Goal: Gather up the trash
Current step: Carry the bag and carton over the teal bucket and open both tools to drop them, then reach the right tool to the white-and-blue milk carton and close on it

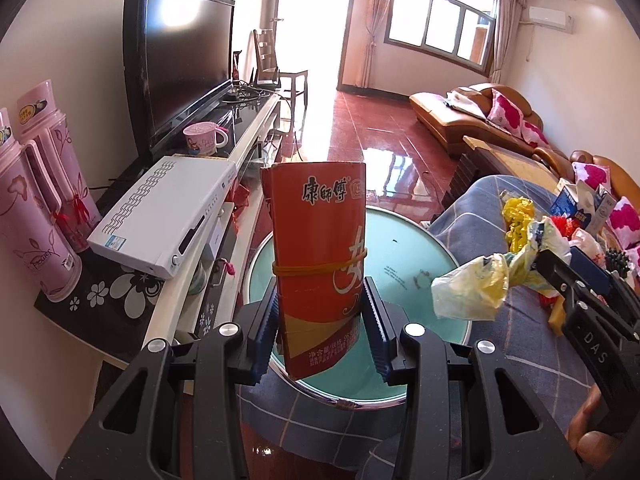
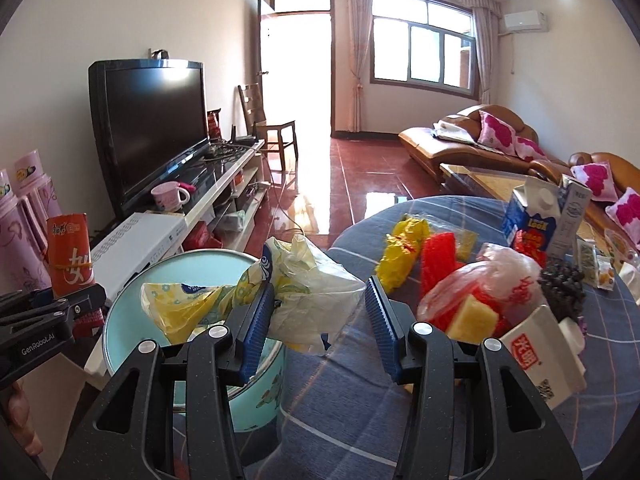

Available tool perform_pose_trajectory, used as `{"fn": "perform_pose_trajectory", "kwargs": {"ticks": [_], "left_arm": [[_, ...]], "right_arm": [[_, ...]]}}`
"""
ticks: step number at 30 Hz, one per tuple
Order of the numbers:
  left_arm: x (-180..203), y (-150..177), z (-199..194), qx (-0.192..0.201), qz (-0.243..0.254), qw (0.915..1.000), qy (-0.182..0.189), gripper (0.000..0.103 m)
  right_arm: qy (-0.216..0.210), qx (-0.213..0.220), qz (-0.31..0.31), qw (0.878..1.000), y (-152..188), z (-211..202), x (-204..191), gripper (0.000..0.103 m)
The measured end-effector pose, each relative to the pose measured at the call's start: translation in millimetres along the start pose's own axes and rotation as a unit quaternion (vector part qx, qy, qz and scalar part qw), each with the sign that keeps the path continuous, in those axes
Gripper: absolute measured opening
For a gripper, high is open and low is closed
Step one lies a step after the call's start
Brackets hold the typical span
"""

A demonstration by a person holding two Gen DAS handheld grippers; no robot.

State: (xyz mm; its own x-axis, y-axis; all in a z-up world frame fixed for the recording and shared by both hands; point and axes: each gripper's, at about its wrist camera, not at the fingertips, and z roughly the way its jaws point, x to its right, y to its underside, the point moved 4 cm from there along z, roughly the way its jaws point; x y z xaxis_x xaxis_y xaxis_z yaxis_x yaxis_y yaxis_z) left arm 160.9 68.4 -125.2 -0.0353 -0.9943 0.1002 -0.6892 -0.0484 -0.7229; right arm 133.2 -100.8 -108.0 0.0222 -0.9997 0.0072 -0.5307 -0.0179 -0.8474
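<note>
Above the pale blue bin (image 1: 400, 264), the left gripper (image 1: 320, 312) holds an orange-red packet (image 1: 320, 256) upright, its blue pads pressed on both sides of the lower half; a yellow rubber band (image 1: 320, 268) rings the packet at mid-height. In the right wrist view this same packet (image 2: 70, 252) shows at nine o'clock, standing over the bin's (image 2: 132, 320) left rim.

The right gripper (image 2: 320, 312) carries a crumpled yellow-and-white plastic bag (image 2: 256, 300). The bag bunches against the left pad and spills out over the bin's mouth, while the right pad seems to stand clear of it; the jaws are partly closed, and whether both pads truly pinch the plastic cannot be told. From the left wrist camera the bag (image 1: 472, 284) hangs at three o'clock over the bin's right edge, with the right gripper (image 1: 560, 276) behind it.

At two o'clock of the right wrist view, on the blue checked tablecloth (image 2: 360, 420), more litter lies: a yellow wrapper (image 2: 404, 248), a red wrapper (image 2: 440, 264), a clear bag with red print (image 2: 496, 292), a blue-and-white milk carton (image 2: 532, 216) and a white box with a red label (image 2: 540, 356).

At ten o'clock stand a television (image 2: 152, 128), a white set-top box (image 2: 140, 236) and a pink mug (image 2: 170, 196).
</note>
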Motion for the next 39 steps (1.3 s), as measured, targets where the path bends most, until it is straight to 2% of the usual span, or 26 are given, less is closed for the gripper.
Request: {"fn": "perform_pose_trajectory", "kwargs": {"ticks": [5,12,15,19,25,27,31,33,39], "left_arm": [[-5.4,7.6,17.4,-0.021,-0.002,0.9998,0.001,0.04],[-14.8,16.8,37.8,-0.046,-0.01,0.9989,-0.006,0.04],[-15.7,19.2,41.7,-0.05,-0.009,0.9987,-0.005,0.04],[-17.6,19.8,44.2,-0.052,-0.008,0.9986,-0.009,0.04],[-10.4,18.0,39.1,-0.043,0.005,0.999,-0.013,0.063],[-9.3,17.2,36.4,-0.038,0.004,0.9991,-0.019,0.079],[-10.6,15.5,31.4,-0.033,-0.011,0.9989,-0.03,0.085],[-11.2,15.7,29.3,-0.033,-0.016,0.9987,-0.037,0.088],[1.4,15.3,19.4,-0.027,-0.009,0.999,-0.034,0.089]], "right_arm": [[-0.02,-0.026,-0.024,0.999,5.0,24.3,-22.7,0.048],[-0.053,-0.061,-0.028,0.996,7.9,48.7,-34.9,0.049],[-0.062,-0.069,-0.031,0.995,8.0,54.0,-38.6,0.058],[-0.063,-0.066,-0.03,0.995,8.1,54.4,-40.8,0.064],[-0.056,-0.057,-0.019,0.997,3.9,46.4,-32.4,0.068],[-0.053,-0.051,-0.012,0.997,2.0,40.5,-27.3,0.074],[-0.047,-0.043,-0.002,0.998,-1.4,28.8,-16.8,0.078],[-0.042,-0.039,0.002,0.998,-2.0,23.0,-12.0,0.083],[-0.026,-0.03,0.01,0.999,-3.6,8.1,2.3,0.084]]}}
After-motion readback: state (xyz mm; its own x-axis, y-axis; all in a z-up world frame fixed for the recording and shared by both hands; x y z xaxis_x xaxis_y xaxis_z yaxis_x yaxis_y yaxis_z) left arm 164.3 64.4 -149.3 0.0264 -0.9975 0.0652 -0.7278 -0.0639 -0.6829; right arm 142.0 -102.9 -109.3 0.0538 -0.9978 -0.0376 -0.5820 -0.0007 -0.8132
